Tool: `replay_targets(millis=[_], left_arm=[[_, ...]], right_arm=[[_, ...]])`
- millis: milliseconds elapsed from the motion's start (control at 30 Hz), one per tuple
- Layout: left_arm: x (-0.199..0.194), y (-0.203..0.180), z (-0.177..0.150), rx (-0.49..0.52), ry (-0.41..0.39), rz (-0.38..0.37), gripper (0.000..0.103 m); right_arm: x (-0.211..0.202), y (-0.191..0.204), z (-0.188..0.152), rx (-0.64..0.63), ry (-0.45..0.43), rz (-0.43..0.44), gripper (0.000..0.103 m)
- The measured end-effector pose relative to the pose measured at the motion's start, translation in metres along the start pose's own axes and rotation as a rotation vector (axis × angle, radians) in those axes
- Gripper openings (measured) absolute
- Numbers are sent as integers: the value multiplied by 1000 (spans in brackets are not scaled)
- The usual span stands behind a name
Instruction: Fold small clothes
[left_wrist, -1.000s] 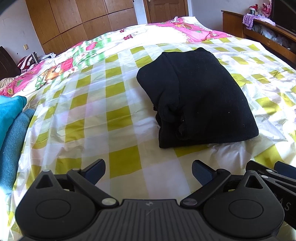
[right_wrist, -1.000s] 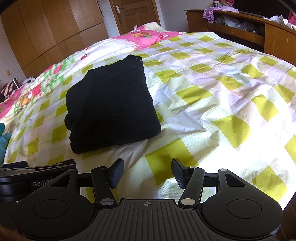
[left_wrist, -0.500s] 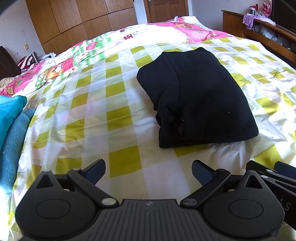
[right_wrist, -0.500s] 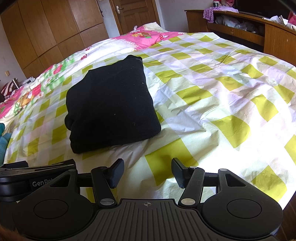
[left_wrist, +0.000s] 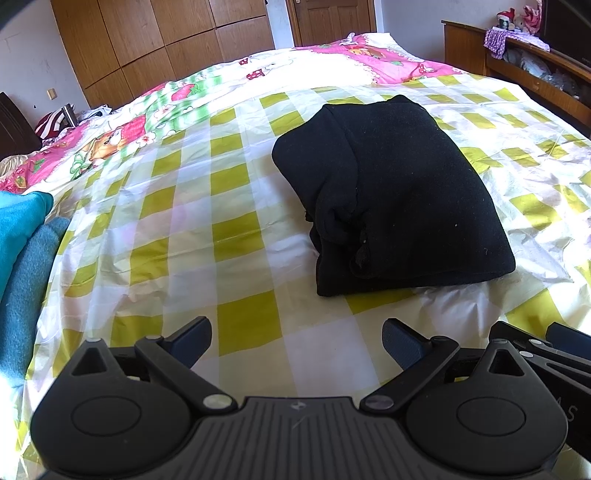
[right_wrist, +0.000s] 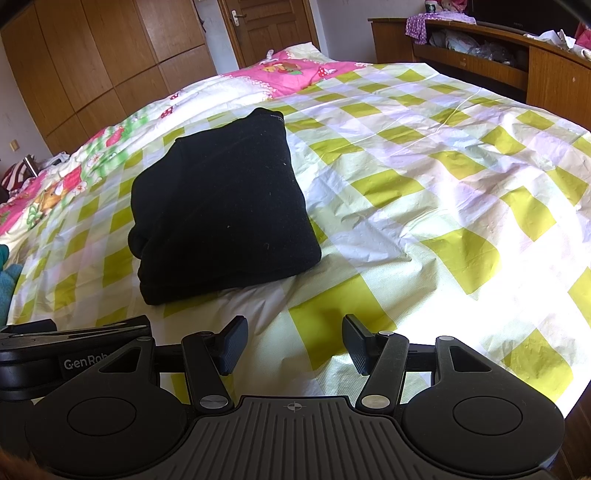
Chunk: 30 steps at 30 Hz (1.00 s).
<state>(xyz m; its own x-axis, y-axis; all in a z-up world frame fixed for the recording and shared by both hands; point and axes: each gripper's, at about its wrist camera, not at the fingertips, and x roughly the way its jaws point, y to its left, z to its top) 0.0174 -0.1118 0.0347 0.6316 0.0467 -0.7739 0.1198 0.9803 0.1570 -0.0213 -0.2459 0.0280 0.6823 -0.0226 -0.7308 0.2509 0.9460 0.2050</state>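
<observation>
Left wrist view: black garment (left_wrist: 399, 192) lies folded into a compact block on the bed (left_wrist: 236, 236), at 1 o'clock from the left claw (left_wrist: 297, 338). Left claw spread wide, empty. Right claw (right_wrist: 294, 345) also parted and empty, garment at 11 o'clock. Both sit back off the near edge, likely because the fold looks done. Loose bunching on the garment's left side. Open bed all around; teal cloth (left_wrist: 22, 258) at 9 o'clock, well apart.
</observation>
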Motion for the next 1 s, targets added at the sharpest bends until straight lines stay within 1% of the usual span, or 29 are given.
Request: replay_targets(millis=[1000], left_arm=[[-3,-2,1,1,-6,-9,103]], right_arm=[[0,-1,-1,9,-2,2,57]])
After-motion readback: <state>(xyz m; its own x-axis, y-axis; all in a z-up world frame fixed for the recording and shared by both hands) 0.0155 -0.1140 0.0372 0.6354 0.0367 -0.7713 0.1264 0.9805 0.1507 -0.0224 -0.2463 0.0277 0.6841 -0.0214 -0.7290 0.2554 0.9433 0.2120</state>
